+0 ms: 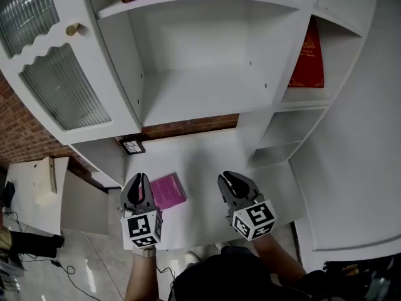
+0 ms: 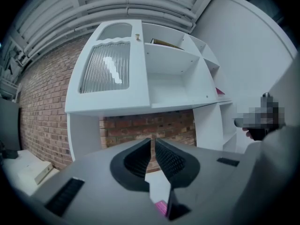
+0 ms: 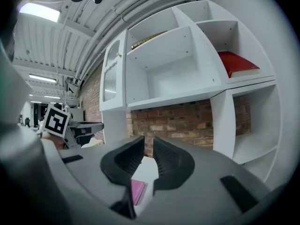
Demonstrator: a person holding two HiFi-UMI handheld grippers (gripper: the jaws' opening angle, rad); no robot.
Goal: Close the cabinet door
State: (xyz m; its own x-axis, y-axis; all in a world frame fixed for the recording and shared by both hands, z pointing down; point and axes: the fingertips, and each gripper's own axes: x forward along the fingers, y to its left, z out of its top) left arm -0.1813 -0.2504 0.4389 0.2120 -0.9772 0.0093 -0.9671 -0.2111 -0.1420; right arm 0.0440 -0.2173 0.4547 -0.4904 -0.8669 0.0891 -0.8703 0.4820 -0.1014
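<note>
White shelving stood against a brick wall (image 1: 188, 128), with a white worktop (image 1: 207, 152) running beneath it. At the left of the cabinet (image 1: 200, 74), its door (image 1: 59, 99) hung wide open, swung out to the left. The door had ribbed glass panels and a small brass knob (image 1: 73, 28) near its free edge. A red book (image 1: 308, 58) leaned in a side compartment on the right.

Both tools hovered low over the worktop, pointing toward the cabinet and well apart from the door. The left hand-held gripper (image 1: 139, 179) was clenched to a thin slit with nothing in it. The right hand-held gripper (image 1: 237, 182) was likewise drawn nearly together, gripping nothing. A pink pad (image 1: 168, 190) lay flat on the worktop between them, just beside the left one.
</note>
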